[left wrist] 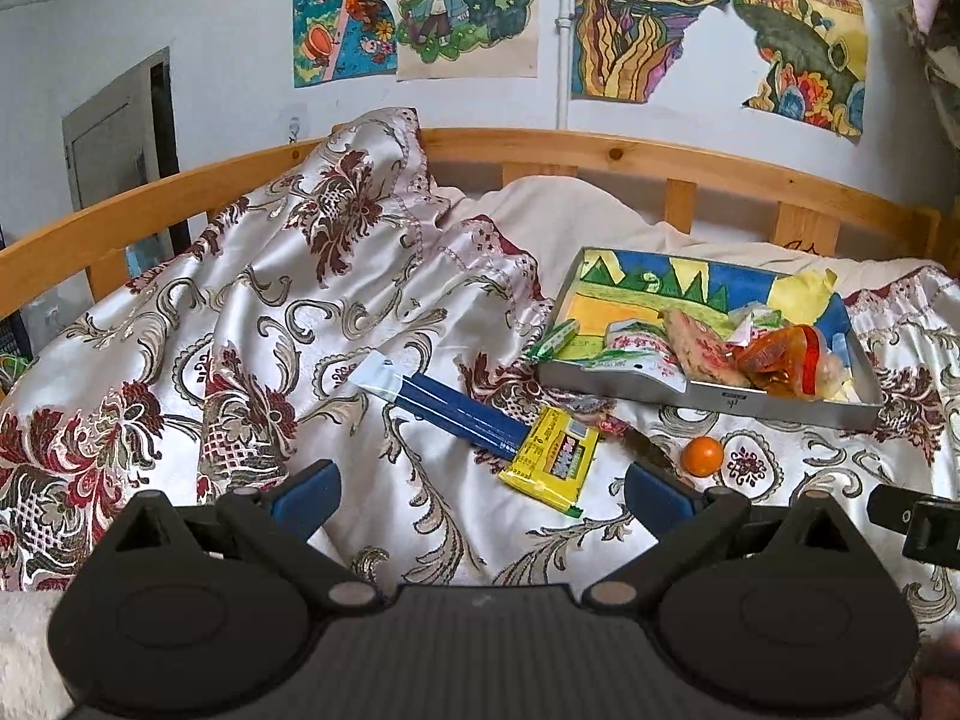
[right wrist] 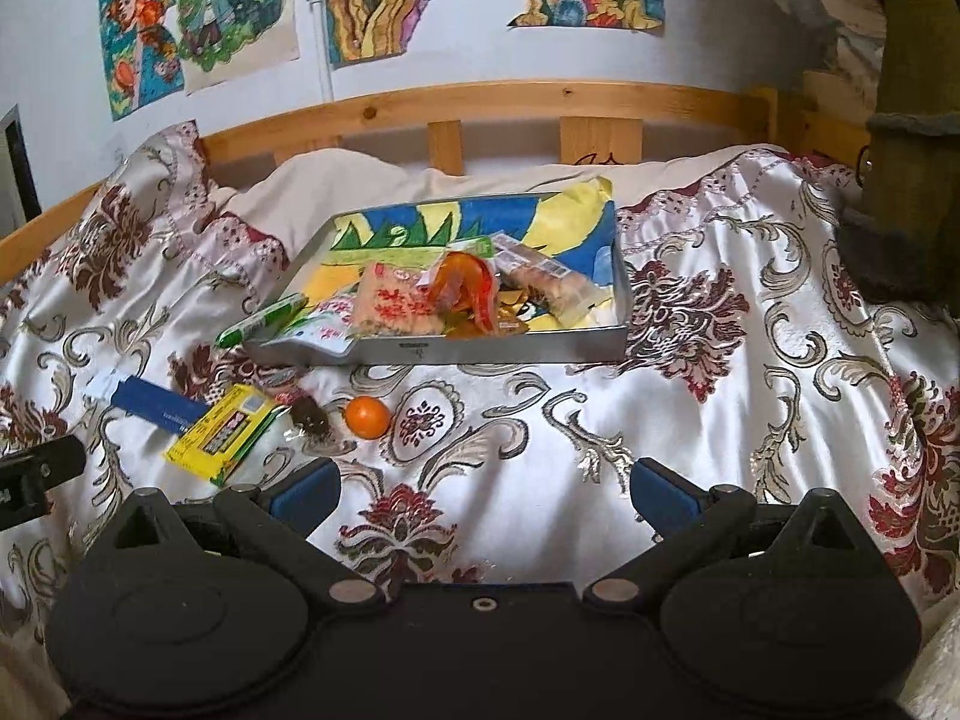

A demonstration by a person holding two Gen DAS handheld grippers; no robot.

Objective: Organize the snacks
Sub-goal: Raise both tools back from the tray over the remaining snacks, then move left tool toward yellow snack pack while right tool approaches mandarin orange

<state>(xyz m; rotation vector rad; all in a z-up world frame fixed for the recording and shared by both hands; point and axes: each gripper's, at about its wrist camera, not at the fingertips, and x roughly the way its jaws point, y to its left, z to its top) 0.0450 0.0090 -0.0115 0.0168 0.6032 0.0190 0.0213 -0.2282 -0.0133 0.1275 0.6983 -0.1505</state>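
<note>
— How do our two grippers stand?

— We hold the left gripper (left wrist: 480, 495) low and level, jaws spread wide, its blue fingertips (left wrist: 306, 495) far apart with nothing between them.

— And the other?

— We carry the right gripper (right wrist: 483, 495) the same way: jaws wide apart, blue fingertips (right wrist: 663, 495) clasping nothing. A dark edge of each gripper shows at the side of the other's view, so we hold them side by side.
</note>
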